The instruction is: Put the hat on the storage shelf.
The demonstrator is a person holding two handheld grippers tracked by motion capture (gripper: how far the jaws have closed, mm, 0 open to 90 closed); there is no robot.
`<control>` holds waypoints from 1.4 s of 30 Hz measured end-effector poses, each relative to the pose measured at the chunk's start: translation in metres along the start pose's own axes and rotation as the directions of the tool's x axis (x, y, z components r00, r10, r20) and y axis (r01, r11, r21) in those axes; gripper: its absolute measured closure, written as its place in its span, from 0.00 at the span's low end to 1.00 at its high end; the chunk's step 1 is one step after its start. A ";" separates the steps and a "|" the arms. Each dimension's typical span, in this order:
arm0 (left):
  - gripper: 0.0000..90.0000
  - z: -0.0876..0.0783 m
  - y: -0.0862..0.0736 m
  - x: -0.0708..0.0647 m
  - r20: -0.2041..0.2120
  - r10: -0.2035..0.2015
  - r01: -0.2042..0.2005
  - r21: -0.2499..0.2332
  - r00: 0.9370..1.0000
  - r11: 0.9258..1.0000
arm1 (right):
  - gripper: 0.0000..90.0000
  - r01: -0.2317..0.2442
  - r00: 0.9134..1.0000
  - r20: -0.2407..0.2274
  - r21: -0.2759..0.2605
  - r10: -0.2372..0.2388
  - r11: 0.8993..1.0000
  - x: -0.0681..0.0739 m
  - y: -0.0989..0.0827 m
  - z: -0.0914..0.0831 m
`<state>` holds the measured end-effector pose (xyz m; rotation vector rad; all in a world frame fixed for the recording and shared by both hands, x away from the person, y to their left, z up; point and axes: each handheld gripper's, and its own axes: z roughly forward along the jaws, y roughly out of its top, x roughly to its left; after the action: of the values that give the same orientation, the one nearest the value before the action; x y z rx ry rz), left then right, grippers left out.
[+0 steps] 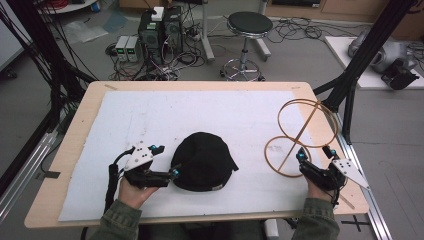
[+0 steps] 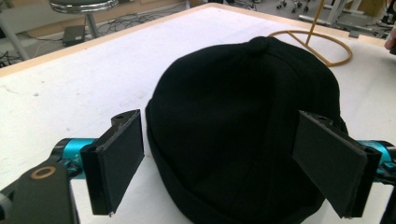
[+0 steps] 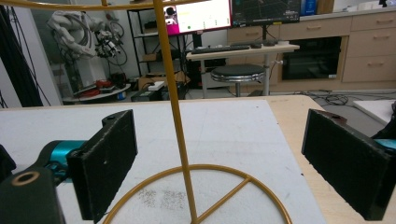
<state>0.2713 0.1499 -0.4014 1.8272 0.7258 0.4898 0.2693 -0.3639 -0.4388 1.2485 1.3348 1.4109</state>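
A black beanie hat [image 1: 204, 161] lies on the white mat near the table's front middle. My left gripper [image 1: 167, 160] stands open at its left edge. In the left gripper view the hat [image 2: 247, 107] sits just ahead, its near brim reaching between the wide-apart pads [image 2: 119, 161]. A gold wire stand [image 1: 300, 135], with a flat ring base and upright rings, stands at the right. My right gripper [image 1: 315, 152] is open just in front of that base. In the right gripper view the stand's thin pole [image 3: 175, 102] rises between the open jaws of my right gripper [image 3: 229, 163], touching neither.
The white mat [image 1: 150, 115] covers most of the wooden table [image 1: 85, 115]. A black frame post [image 1: 365, 50] rises beside the table's right edge. On the floor beyond the far edge are a stool [image 1: 248, 25], computer boxes [image 1: 160, 30] and cables.
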 end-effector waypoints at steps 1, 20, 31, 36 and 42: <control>0.19 0.002 0.000 -0.001 0.004 0.001 -0.001 0.004 1.000 1.000 | 0.11 0.003 1.000 0.001 -0.001 -0.003 1.000 0.000 0.000 0.000; 0.20 0.028 -0.008 -0.021 0.033 0.018 -0.019 0.040 0.999 0.999 | 0.11 0.011 1.000 -0.006 -0.001 -0.011 1.000 0.001 0.001 0.000; 0.35 0.033 -0.014 -0.022 0.007 0.033 -0.033 0.036 0.999 0.999 | 0.11 0.009 1.000 -0.006 -0.003 -0.009 1.000 0.001 0.001 0.000; 0.56 0.034 -0.015 -0.022 0.035 0.013 -0.014 0.035 0.999 0.999 | 0.11 0.013 1.000 -0.007 -0.001 -0.013 1.000 0.001 0.001 0.000; 0.78 0.035 -0.017 -0.022 0.052 0.017 -0.019 0.037 0.999 0.999 | 0.11 0.011 1.000 -0.007 -0.001 -0.011 1.000 0.001 0.001 0.000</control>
<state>0.2730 0.1153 -0.4292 1.8761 0.6877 0.4422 0.2690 -0.3630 -0.4378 1.2340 1.3439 1.4096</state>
